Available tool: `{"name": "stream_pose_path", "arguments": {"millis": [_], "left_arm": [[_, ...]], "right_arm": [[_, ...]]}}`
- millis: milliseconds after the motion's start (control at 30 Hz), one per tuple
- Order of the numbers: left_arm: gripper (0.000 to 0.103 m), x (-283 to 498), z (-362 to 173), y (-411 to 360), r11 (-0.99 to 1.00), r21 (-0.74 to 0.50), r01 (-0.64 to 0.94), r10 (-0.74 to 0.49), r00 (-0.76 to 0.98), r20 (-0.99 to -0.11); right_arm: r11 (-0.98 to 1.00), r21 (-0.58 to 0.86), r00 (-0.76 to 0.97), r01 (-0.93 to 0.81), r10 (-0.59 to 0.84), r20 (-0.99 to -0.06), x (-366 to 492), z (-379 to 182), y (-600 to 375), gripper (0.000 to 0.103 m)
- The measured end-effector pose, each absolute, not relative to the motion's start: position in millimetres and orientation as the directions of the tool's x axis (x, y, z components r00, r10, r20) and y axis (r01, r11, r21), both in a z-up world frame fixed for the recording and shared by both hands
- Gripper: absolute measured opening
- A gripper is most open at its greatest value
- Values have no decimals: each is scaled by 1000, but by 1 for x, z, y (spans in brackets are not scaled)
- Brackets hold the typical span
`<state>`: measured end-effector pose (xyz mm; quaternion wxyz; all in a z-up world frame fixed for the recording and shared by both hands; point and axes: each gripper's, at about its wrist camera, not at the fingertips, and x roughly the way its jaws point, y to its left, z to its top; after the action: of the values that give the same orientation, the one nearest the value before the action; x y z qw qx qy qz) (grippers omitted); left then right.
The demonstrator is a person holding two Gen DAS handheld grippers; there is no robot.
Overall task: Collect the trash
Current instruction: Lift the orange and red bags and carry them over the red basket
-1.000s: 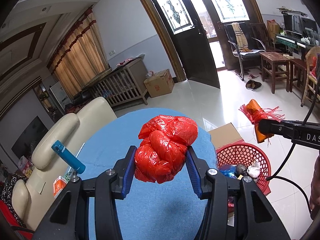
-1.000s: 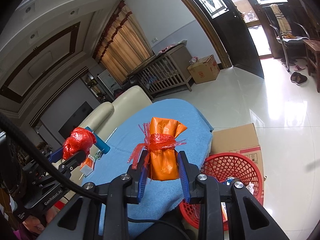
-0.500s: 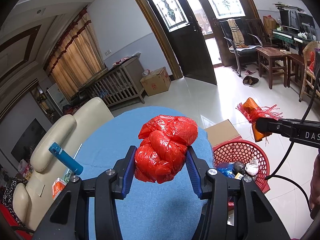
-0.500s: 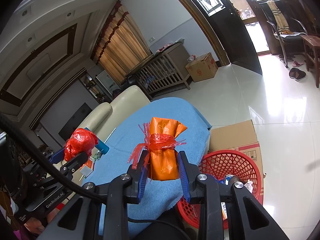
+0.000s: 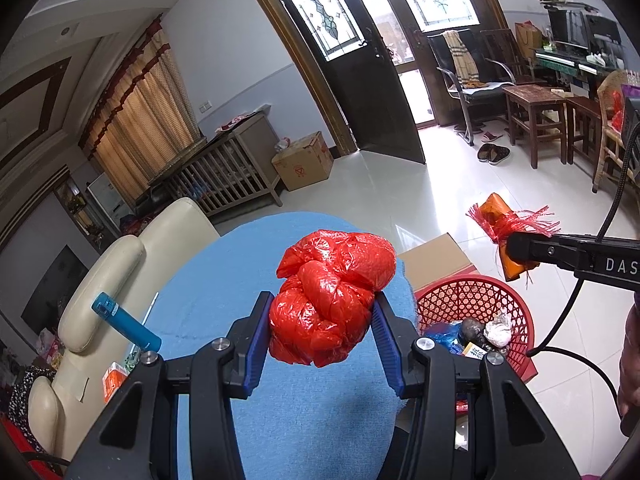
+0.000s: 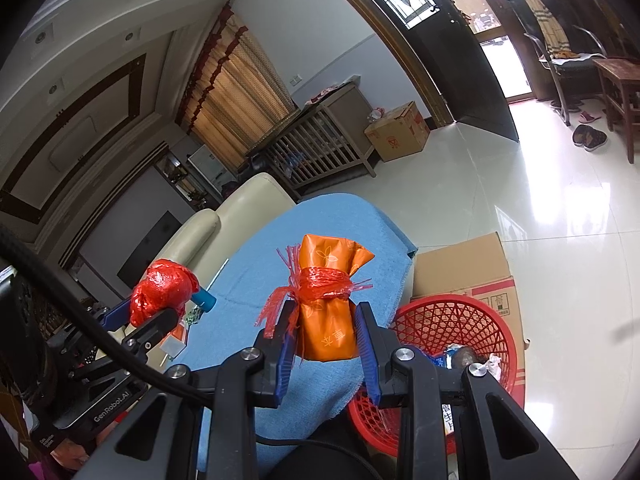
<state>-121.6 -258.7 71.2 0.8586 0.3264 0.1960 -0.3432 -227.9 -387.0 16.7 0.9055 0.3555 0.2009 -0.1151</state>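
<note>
In the left wrist view, the left tool (image 5: 320, 332) is clamped on a crumpled red plastic bag (image 5: 330, 296), held above the blue-covered desk (image 5: 224, 276). At 3 o'clock from the bag, the right tool (image 5: 516, 246) grips an orange packet (image 5: 506, 240) tied with red string. The red basket (image 5: 476, 320) at 4 o'clock holds scraps. A blue lighter (image 5: 126, 322) lies at 9 o'clock.

In the right wrist view, the right tool (image 6: 326, 332) is pressed together on the orange packet (image 6: 328, 308), upright above the desk (image 6: 320, 224) edge. The red basket (image 6: 452, 332) sits at 4 o'clock, a cardboard box (image 6: 464, 264) behind it. At 9 o'clock, the left tool (image 6: 148, 312) carries the red plastic bag (image 6: 162, 290).
</note>
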Motion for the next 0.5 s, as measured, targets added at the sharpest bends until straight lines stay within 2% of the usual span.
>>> {"name": "stream_pose_path", "arguments": {"millis": [500], "left_arm": [[50,-126,64,-265,519,415,747,-475,655,-587]], "right_arm": [[696,613,886,374,-74,-457,-235,8,-395,31]]}}
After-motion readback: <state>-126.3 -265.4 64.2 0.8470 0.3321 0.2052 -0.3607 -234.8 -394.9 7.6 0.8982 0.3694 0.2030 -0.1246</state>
